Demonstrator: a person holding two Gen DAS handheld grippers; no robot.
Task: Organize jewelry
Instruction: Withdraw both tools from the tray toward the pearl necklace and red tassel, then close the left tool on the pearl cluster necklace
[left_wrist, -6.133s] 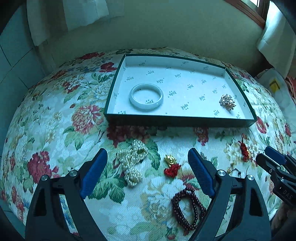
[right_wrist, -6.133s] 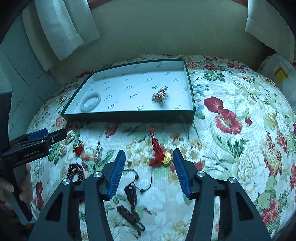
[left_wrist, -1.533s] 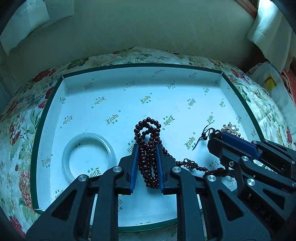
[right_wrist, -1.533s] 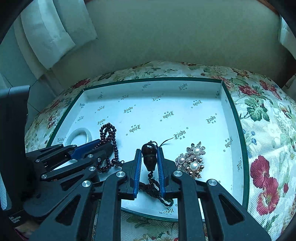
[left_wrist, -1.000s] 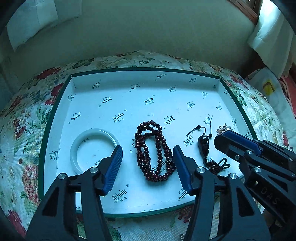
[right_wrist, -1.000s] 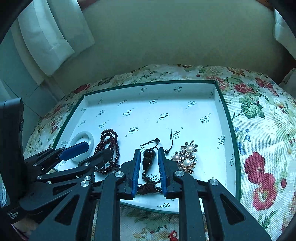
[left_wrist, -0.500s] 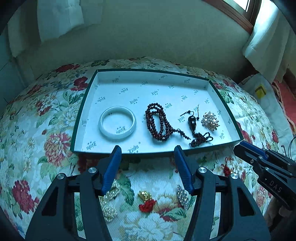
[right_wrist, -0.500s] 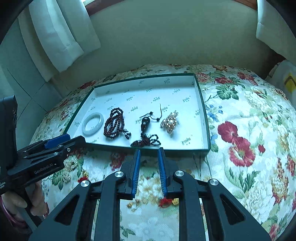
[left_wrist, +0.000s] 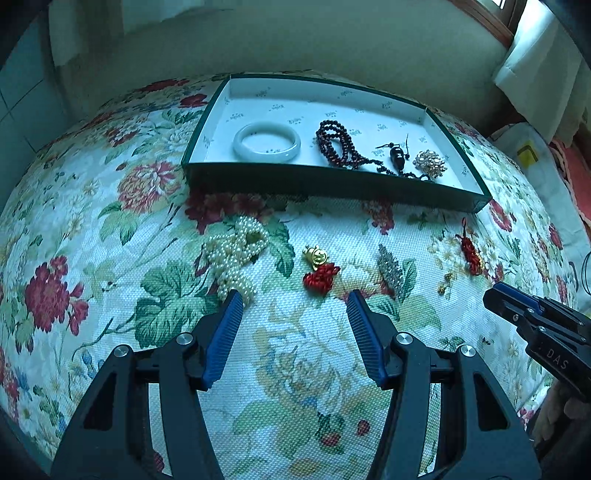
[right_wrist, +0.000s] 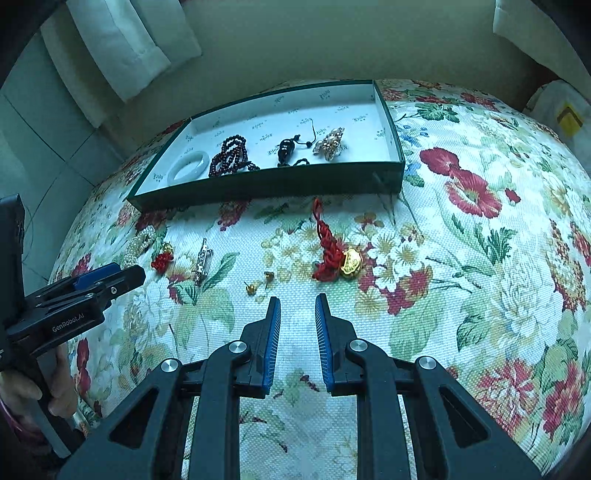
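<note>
Pearl strands (left_wrist: 236, 251) and red-knot charms (left_wrist: 320, 275) lie loose outside the tray (left_wrist: 325, 186), so left tongs (left_wrist: 295, 306) gape wide and right tongs (right_wrist: 297, 306) stand slightly parted, both empty.

Inside the box (left_wrist: 332, 186), a bangle (left_wrist: 266, 147), bead string (left_wrist: 338, 146), pendant (left_wrist: 398, 157) and brooch (left_wrist: 429, 163) were laid left to right. Before the box, on the surface (left_wrist: 303, 354), a pearl strand (left_wrist: 236, 251), charm (left_wrist: 319, 266) and hair clip (left_wrist: 390, 266) were spread.

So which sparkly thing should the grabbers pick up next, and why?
Probably the pearl strand: the left gripper is open and empty, its left fingertip right by the pearls on the cloth, while the green box has bare room.
</note>
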